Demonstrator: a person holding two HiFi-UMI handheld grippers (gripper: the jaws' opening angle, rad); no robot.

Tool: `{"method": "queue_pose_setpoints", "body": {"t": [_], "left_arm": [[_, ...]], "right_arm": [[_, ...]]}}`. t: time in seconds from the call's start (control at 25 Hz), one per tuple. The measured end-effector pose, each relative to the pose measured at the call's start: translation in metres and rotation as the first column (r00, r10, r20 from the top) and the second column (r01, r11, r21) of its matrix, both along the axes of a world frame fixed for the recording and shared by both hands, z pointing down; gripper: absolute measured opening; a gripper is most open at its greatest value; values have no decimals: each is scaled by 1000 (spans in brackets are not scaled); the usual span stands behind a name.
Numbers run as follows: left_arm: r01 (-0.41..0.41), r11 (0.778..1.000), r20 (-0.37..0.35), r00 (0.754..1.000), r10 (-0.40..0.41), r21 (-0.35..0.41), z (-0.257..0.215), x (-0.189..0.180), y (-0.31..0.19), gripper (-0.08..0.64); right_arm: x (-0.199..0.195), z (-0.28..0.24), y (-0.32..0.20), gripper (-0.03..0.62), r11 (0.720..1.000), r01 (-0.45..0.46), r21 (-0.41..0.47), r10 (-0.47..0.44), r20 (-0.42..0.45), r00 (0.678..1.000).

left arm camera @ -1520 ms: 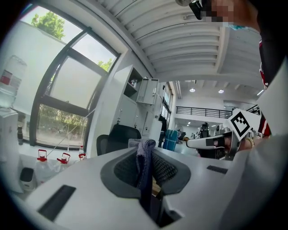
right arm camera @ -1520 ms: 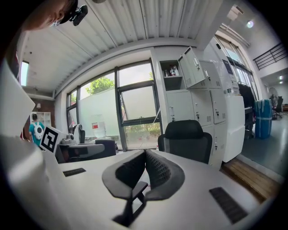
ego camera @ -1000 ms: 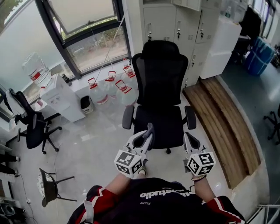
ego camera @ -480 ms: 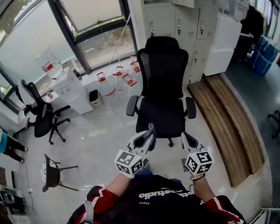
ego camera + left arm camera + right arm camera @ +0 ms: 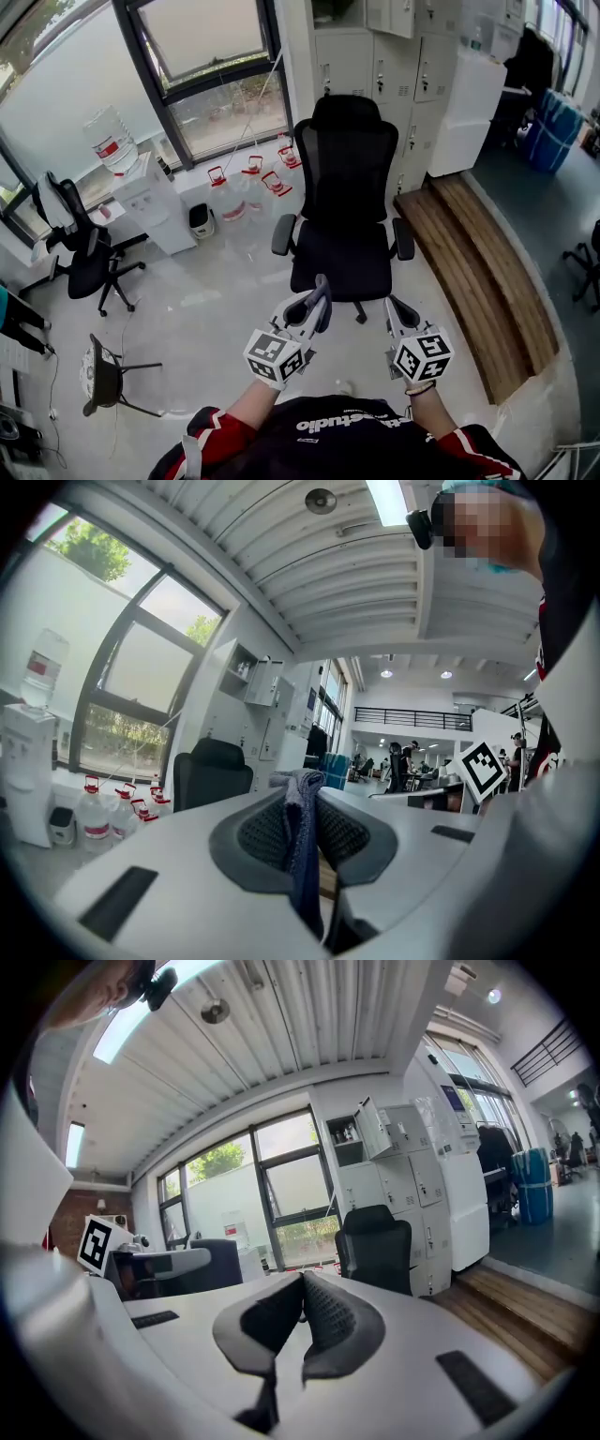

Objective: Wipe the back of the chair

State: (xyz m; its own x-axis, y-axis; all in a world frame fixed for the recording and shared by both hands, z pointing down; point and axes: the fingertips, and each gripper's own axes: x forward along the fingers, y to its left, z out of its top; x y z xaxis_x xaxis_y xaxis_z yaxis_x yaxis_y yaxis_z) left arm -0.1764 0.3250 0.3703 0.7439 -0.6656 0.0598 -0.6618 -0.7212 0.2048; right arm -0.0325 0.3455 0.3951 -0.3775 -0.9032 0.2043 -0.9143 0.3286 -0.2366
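A pale glossy floor (image 5: 216,291) filled most of the head view, bounded by a tall dark-framed window (image 5: 206,56) at the far left and a bank of grey lockers (image 5: 375,56) at the far right. A low wooden platform (image 5: 478,272) ran along the right side. In the middle stood the black office chair (image 5: 345,187), seat facing the person, its high mesh back and headrest turned toward the window and lockers. It stood ahead of both grippers and apart from them. A smaller black chair (image 5: 84,258) stood at the left, near a white water dispenser (image 5: 155,202) and a row of clear water jugs (image 5: 253,183) under the window. Low in the view, the person held both grippers out side by side. The left gripper (image 5: 317,298) had its jaws clamped on a grey-blue cloth (image 5: 302,846), which hung down between them. The right gripper (image 5: 394,307) had its jaws pressed together with nothing between them
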Motion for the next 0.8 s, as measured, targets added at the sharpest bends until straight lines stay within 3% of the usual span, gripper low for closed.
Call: {"method": "queue_pose_setpoints", "body": {"t": [0.44,0.6,0.8], "left_arm": [[85,995,9,996,-86,49,-14,-145,105,64],[62,996,0,998,-62,63,-17,-162,137,64],[9,998,-24,1000,-8,60,-14,-157,171,64]], "right_arm": [[-108,-20,101,15,998,-30,58,34,-53,998],[-127,-18,149,15,996,-53,70,57,-58,997],[-131,-11,194,14,994,-90,65,95,-79,992]]}}
